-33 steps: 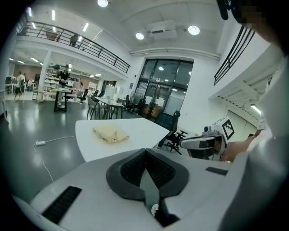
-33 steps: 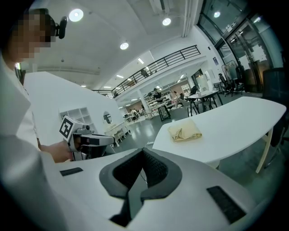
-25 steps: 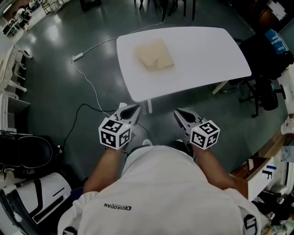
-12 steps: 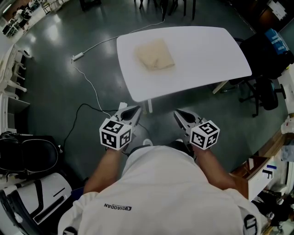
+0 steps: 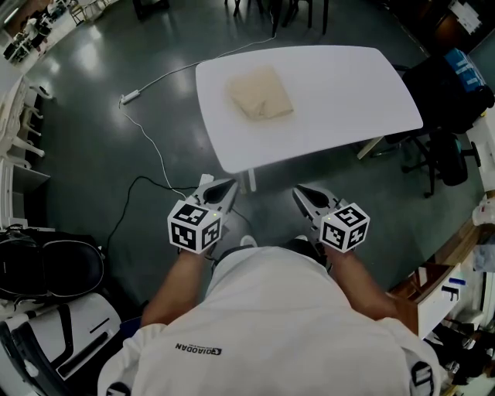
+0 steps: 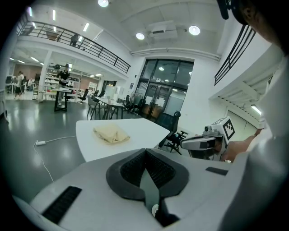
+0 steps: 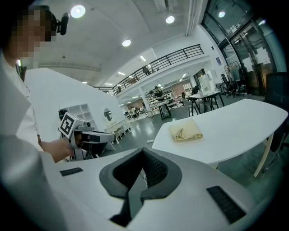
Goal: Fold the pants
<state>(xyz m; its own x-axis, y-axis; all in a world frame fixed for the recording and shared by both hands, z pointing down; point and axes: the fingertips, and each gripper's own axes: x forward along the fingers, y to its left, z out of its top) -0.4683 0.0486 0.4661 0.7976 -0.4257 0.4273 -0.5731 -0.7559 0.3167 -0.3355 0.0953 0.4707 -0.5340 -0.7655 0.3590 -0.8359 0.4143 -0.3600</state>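
Note:
The beige pants (image 5: 261, 93) lie folded into a small flat bundle on the far left part of the white table (image 5: 340, 100). Both grippers hang close to the person's body, short of the table's near edge and well away from the pants. My left gripper (image 5: 229, 184) has its jaws shut with nothing between them; its own view shows the ribbed pads (image 6: 135, 168) meeting, with the pants (image 6: 111, 133) far ahead. My right gripper (image 5: 298, 190) is also shut and empty, its pads (image 7: 153, 169) together and the pants (image 7: 185, 131) beyond on the table.
A white cable (image 5: 147, 131) trails across the dark floor left of the table. A black office chair (image 5: 448, 147) stands at the table's right end, and more chair legs (image 5: 278, 11) beyond its far side. Black and white equipment (image 5: 46, 267) sits at the lower left.

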